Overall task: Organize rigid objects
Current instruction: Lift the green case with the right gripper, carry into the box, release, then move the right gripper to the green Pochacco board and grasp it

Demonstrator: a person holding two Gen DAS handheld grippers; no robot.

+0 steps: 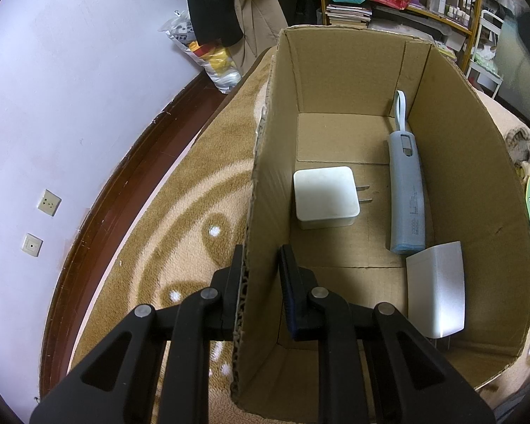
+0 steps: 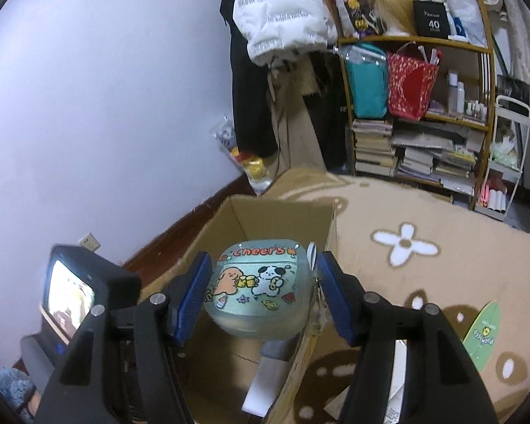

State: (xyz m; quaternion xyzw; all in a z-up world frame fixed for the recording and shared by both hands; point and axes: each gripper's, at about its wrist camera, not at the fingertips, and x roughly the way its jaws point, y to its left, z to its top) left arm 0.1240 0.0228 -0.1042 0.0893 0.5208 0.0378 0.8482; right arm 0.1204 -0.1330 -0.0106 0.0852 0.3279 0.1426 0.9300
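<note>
So the left gripper (image 1: 261,265) is pinched tight on the left wall of the open brown cardboard box (image 1: 452,162), one black finger outside and the other inside, with the corrugated edge squeezed between them. Box sits on a tan fleece blanket with white flower patterns (image 1: 180,194).

Inside the box already: a white square wall charger with two metal prongs (image 1: 325,198) lying flat near the left wall, a long grey-blue power bank with a loop strap (image 1: 406,190) lying along the right wall, and a second white charger block (image 1: 436,289) in the near right corner, just beside the power bank's near end.

Right gripper (image 2: 261,289) is spread about halfway, and its blue-padded fingers (image 2: 190,293) are clamped on the sides of a translucent mint-green rounded case with cartoon dogs and "cheers" printed on it (image 2: 258,289). The case is held up in the air over the box's near right edge, tilted a bit towards the camera
</note>
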